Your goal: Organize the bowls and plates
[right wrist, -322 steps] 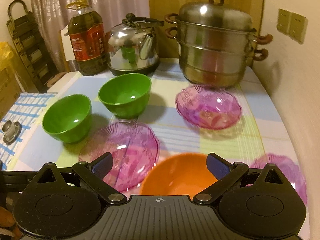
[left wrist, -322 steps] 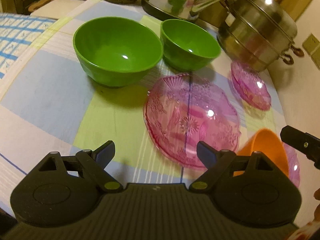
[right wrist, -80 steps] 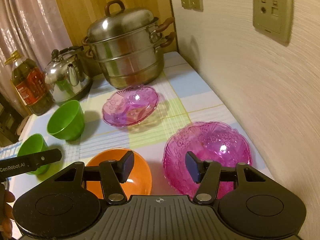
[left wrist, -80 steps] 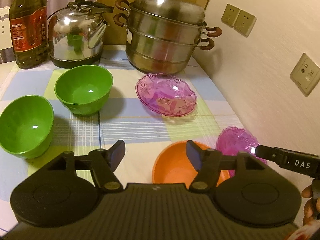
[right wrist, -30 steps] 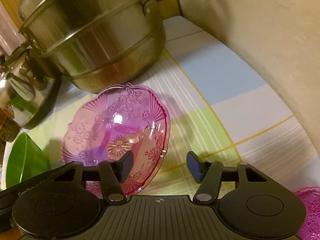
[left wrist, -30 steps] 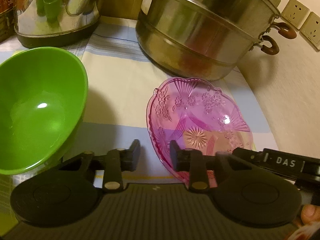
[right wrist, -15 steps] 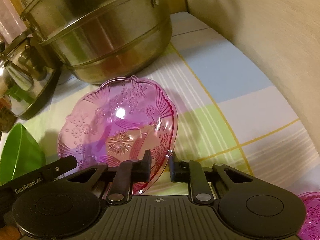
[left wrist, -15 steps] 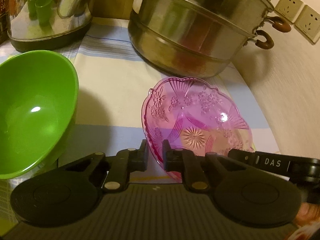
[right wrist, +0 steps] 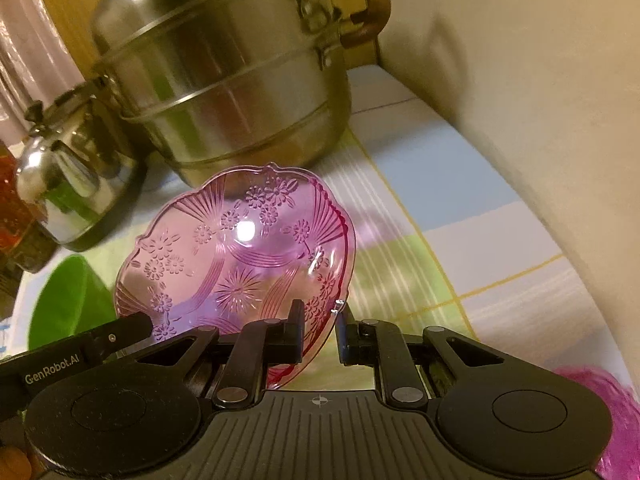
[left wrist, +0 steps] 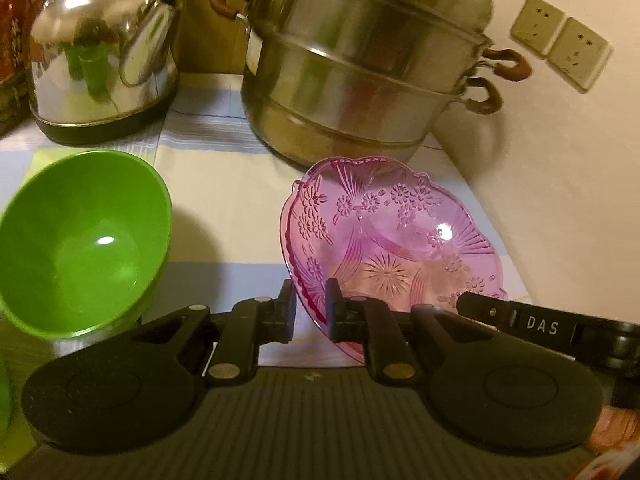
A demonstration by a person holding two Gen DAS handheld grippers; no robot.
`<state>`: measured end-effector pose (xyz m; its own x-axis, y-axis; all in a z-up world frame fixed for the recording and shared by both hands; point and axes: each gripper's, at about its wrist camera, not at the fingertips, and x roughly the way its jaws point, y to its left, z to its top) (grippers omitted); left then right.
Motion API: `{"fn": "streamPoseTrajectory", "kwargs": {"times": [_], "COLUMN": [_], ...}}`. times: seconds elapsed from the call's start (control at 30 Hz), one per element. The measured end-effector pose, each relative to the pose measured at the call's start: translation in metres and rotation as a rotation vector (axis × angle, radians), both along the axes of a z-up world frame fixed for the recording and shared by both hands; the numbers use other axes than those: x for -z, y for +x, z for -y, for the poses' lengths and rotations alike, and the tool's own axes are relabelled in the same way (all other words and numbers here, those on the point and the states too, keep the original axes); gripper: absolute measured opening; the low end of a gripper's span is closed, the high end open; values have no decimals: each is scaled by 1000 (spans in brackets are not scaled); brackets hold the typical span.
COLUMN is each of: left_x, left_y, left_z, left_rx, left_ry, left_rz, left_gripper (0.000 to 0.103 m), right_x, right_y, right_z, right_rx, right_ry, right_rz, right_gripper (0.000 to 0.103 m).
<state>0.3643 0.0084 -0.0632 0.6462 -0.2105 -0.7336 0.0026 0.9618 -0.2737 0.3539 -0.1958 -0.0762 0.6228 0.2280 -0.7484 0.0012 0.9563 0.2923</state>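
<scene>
Both grippers are clamped on the same pink plate (left wrist: 396,248), one on each side of its rim: the left gripper (left wrist: 311,307) pinches the near-left edge, and the right gripper (right wrist: 318,330) pinches the near-right edge, each pair of jaws drawn close together with only the thin rim between them. The right gripper's jaws have just been closing onto that rim. Gripping from two opposite sides probably keeps so shallow and slippery a dish level and stops it from swinging. The plate appears to sit just clear of the counter (right wrist: 440,184), in front of the steamer pot (left wrist: 360,60), though whether its far edge still touches the cloth cannot be told. It is translucent and hard, pressed with daisies, fan ribs and a central starburst, and has a scalloped edge that gives the pads little flat surface. To its left stands a deep green bowl (left wrist: 80,240), smooth, opaque and glossy. Another pink dish (right wrist: 612,412) shows at the right wrist view's lower right corner, likely the stacking place. The counter wears a checked cloth in blue, green and white.
</scene>
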Motion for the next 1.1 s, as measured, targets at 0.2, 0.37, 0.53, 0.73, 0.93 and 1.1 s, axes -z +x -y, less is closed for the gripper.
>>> {"fn": "streamPoseTrajectory", "kwargs": {"times": [0.2, 0.37, 0.53, 0.73, 0.93, 1.1], "left_x": [-23, -40, -56, -68, -72, -71], "left_y": [-39, -77, -114, -150, -178, -192], "left_z": [11, 29, 52, 74, 95, 110], "left_rx": [21, 52, 93, 129, 182, 214], "left_ry": [-9, -11, -11, -23, -9, -1], "left_rz": [15, 30, 48, 53, 54, 49], "left_gripper": [13, 13, 13, 13, 13, 13], "right_x": [-18, -34, -52, -63, -65, -66], "right_y": [-46, -90, -135, -181, -221, -242], "right_z": [11, 28, 50, 74, 96, 111], "right_rx": [14, 40, 72, 118, 168, 196], "right_ry": [18, 23, 18, 28, 38, 35], "right_rz": [8, 15, 41, 46, 43, 40], "right_gripper": [16, 16, 16, 16, 16, 16]}}
